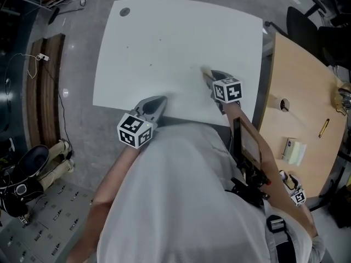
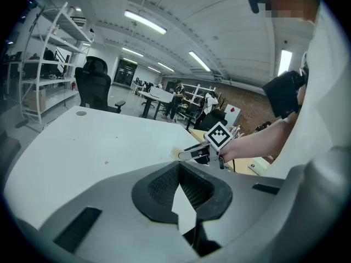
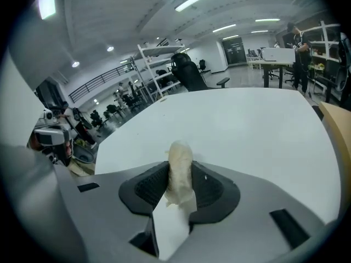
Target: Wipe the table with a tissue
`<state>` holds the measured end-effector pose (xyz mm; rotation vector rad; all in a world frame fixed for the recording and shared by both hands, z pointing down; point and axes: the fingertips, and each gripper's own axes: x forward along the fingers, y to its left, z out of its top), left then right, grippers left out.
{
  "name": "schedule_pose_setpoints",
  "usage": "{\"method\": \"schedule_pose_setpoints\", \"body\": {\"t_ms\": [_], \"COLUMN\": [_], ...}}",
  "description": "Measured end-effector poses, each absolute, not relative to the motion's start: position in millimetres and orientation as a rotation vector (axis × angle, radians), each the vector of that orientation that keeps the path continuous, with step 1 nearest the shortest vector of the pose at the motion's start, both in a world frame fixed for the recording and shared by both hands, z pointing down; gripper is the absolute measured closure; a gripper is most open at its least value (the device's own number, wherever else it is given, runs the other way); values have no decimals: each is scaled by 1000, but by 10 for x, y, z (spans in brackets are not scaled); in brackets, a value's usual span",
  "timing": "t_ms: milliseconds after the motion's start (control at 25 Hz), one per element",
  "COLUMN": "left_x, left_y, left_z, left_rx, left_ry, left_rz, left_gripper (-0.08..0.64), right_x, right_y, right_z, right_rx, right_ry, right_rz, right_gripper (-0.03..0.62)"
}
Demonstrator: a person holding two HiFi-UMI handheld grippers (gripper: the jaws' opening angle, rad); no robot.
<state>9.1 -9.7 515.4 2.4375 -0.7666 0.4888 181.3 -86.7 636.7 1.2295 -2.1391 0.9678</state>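
A rolled, cream-coloured tissue [image 3: 180, 169] sticks out between the pads of my right gripper [image 3: 179, 182], which is shut on it. In the head view the tissue [image 1: 205, 71] points down onto the white table [image 1: 164, 37] near its front right part, with the right gripper [image 1: 211, 80] just behind it. My left gripper [image 1: 157, 105] hovers at the table's front edge, to the left of the right one. Its tips [image 2: 179, 167] meet with nothing between them. From the left gripper view the right gripper [image 2: 189, 153] and the tissue [image 2: 176, 154] show low over the table [image 2: 82, 147].
A few small dark specks [image 1: 151, 66] mark the table, and a round cap [image 1: 125, 12] sits at its far left corner. A wooden desk [image 1: 299, 92] with a notepad [image 1: 293, 149] and a pen [image 1: 324, 127] adjoins on the right. An office chair [image 2: 93, 86] stands beyond the far edge.
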Motion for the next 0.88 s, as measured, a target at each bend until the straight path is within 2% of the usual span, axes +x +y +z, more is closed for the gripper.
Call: {"method": "schedule_pose_setpoints", "body": {"t_ms": [600, 880], "left_x": [-489, -675], "left_y": [-398, -522], "left_z": [5150, 5171], "left_rx": [2443, 2451], "left_ry": [-731, -678], "left_rz": [463, 460], "left_gripper": [555, 555], "right_x": [1787, 1779], "right_y": [-1035, -1002], "right_z": [6551, 6554], "right_rx": [1364, 1467], "right_ry": [-1815, -1725], "right_rz": [741, 805], "right_gripper": [469, 469]}}
